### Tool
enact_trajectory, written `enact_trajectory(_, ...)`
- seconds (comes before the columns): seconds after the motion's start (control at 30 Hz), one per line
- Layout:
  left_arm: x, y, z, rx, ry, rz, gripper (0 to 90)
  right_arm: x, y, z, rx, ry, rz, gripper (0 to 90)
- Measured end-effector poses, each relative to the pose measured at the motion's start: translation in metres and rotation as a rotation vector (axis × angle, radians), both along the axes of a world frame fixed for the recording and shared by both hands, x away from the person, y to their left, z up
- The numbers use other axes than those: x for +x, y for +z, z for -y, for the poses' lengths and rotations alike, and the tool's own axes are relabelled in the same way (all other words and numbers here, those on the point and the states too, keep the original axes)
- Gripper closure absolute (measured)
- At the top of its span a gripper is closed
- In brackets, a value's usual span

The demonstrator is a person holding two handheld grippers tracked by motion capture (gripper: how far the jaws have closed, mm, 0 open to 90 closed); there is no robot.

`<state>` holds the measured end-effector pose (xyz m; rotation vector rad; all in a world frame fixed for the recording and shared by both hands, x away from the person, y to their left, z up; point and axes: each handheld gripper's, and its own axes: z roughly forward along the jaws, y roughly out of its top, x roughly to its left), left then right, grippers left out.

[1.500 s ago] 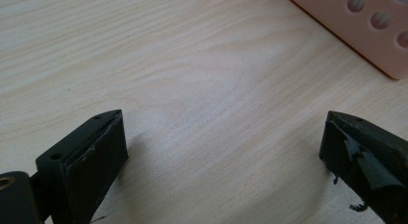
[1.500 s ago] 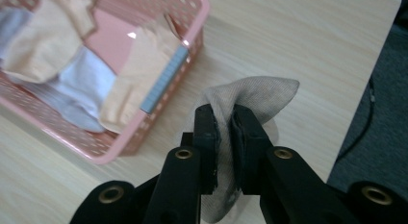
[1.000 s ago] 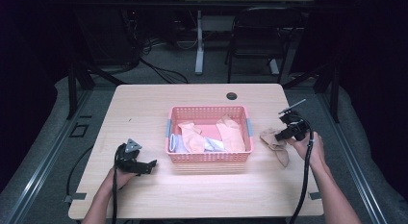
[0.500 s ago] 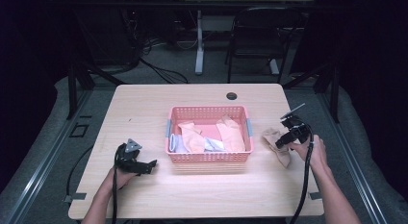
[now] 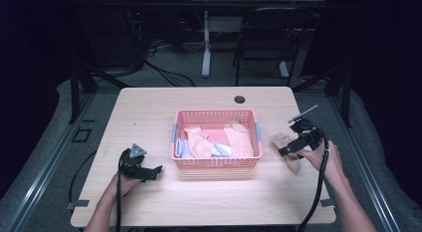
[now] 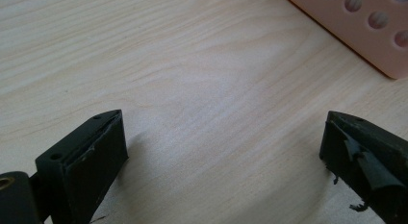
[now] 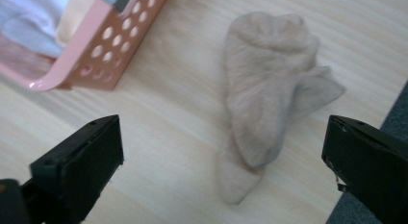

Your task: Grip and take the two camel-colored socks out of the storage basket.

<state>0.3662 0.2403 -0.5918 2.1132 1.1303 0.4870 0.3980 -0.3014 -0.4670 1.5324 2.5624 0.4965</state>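
The right gripper (image 5: 288, 149) is held with its two black jaws spread wide, and nothing is gripped between them. In the right gripper view, a crumpled beige sock of soft fabric (image 7: 269, 94) is seen lying flat on the light wooden table (image 7: 159, 137), ahead of the jaws and a little toward the right jaw, but apart from both. In the high view the same sock (image 5: 287, 148) is partly covered by the gripper, which is held over it, and it lies just beside the right end of the pink plastic basket with round holes (image 5: 216, 164), near the right edge of the table. Inside the basket several pieces of cloth in peach and white colours (image 5: 211, 141) are piled. The right hand (image 5: 323, 157) is wrapped around the gripper's body, and the forearm comes in from the bottom right corner. The left gripper (image 5: 158, 170) is also wide open and empty, low over bare wood to the left of the basket, and the basket's corner (image 6: 365, 27) is seen ahead of its jaws. The left hand (image 5: 127, 179) is kept close to the table's front edge.
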Motion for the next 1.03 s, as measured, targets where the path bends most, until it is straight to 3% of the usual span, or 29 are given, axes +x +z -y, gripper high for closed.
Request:
enact_trajectory(0.23,0.0,0.0,0.0,0.0,0.0,0.0,2.4,-0.019,-0.008,-0.012,-0.004,0.041,0.035,0.0)
enact_trajectory(0.37,0.0,0.0,0.0,-0.002,0.001,0.0,2.4,-0.029,-0.024,-0.017,-0.011,0.06,0.025,0.0)
enact_trajectory(0.47,0.0,0.0,0.0,-0.001,0.001,0.001,2.4,-0.036,-0.035,-0.022,-0.016,0.081,-0.003,0.0)
enact_trajectory(0.5,0.0,0.0,0.0,-0.001,0.0,0.001,2.4,-0.04,-0.043,-0.026,-0.038,0.099,-0.024,0.3)
enact_trajectory(0.6,0.0,0.0,0.0,0.0,0.001,0.001,2.4,-0.042,-0.056,-0.033,-0.065,0.115,-0.055,0.3)
enact_trajectory(0.73,0.0,0.0,0.0,-0.002,0.002,0.001,2.5,-0.036,-0.069,-0.041,-0.143,0.156,-0.114,0.3)
enact_trajectory(0.93,0.0,0.0,0.0,-0.001,0.002,0.001,2.5,-0.035,-0.069,-0.039,-0.147,0.138,-0.098,1.0)
enact_trajectory(1.03,0.0,0.0,0.0,-0.003,0.003,0.001,2.4,-0.033,-0.068,-0.035,-0.172,0.142,-0.099,1.6)
